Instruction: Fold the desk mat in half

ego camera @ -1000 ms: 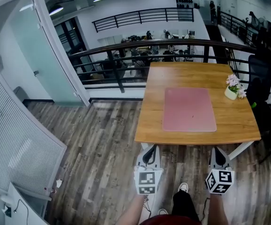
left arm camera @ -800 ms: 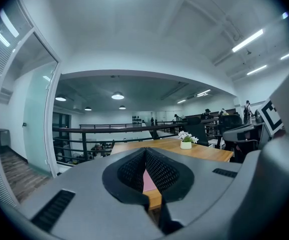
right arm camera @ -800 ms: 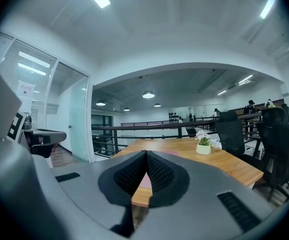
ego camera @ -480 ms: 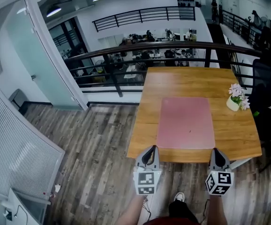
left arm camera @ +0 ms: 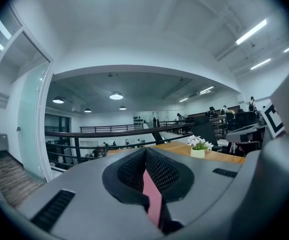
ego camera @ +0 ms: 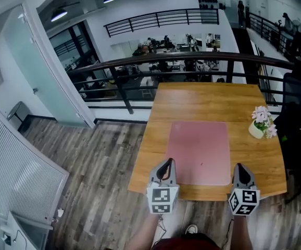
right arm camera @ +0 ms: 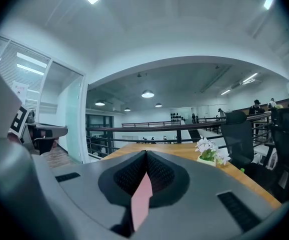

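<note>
A pink desk mat [ego camera: 200, 150] lies flat and unfolded on the wooden table [ego camera: 202, 100], its near edge close to the table's front edge. My left gripper [ego camera: 165, 162] hovers at the mat's near left corner with its jaws shut and nothing in them. My right gripper [ego camera: 240, 166] is also shut and empty, just right of the mat's near right corner. In the left gripper view the closed jaws [left arm camera: 145, 151] show a pink sliver of mat [left arm camera: 153, 196] below them. The right gripper view is the same, with the closed jaws [right arm camera: 145, 154] above a pink strip [right arm camera: 142, 199].
A small white pot of flowers [ego camera: 261, 123] stands on the table right of the mat. A black office chair [ego camera: 296, 103] is at the right side. A dark railing [ego camera: 192, 61] runs behind the table's far edge. Wooden floor and a glass door [ego camera: 41, 72] lie left.
The view has moved forward toward the table. Both grippers, earlier over the floor in front of the table, now reach over its front edge at the mat's near corners. Their jaws stayed shut.
</note>
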A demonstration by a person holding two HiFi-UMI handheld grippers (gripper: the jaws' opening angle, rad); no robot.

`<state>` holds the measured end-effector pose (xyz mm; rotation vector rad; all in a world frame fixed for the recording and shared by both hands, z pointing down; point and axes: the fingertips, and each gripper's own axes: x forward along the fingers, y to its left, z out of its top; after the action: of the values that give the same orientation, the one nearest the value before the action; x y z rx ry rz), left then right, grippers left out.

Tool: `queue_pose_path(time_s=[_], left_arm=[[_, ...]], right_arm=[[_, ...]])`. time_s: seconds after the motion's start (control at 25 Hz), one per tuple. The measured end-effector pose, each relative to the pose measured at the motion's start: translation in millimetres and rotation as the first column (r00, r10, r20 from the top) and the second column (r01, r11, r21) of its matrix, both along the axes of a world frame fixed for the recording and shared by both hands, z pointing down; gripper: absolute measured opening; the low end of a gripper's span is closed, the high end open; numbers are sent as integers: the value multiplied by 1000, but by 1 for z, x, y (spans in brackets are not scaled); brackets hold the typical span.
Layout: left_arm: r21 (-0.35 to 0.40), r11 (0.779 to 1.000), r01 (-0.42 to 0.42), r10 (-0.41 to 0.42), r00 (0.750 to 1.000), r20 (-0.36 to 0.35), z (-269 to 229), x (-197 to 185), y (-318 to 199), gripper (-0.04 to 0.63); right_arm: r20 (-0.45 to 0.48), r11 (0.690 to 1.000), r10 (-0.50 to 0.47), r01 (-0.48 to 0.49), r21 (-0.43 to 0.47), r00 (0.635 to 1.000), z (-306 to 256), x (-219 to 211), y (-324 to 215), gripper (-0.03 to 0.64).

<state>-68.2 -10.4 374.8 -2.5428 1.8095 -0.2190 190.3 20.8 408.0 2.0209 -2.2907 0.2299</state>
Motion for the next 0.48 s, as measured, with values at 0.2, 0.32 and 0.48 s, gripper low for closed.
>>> queue_pose_path(time_s=[0.2, 0.32, 0.48], left_arm=[[1, 1000, 1, -1, 1000, 1, -2, 19, -34, 18], [-6, 1000, 1, -1, 1000, 4, 2, 25, -54, 18], [-15, 1000, -8, 8, 1000, 4, 10, 31, -83, 18]], right_arm=[[-6, 1000, -18, 18, 7, 1000, 0, 18, -39, 9], [-7, 1000, -25, 25, 1, 1000, 5, 22, -60, 9], [-14, 1000, -28, 27, -6, 1000, 10, 25, -87, 9]])
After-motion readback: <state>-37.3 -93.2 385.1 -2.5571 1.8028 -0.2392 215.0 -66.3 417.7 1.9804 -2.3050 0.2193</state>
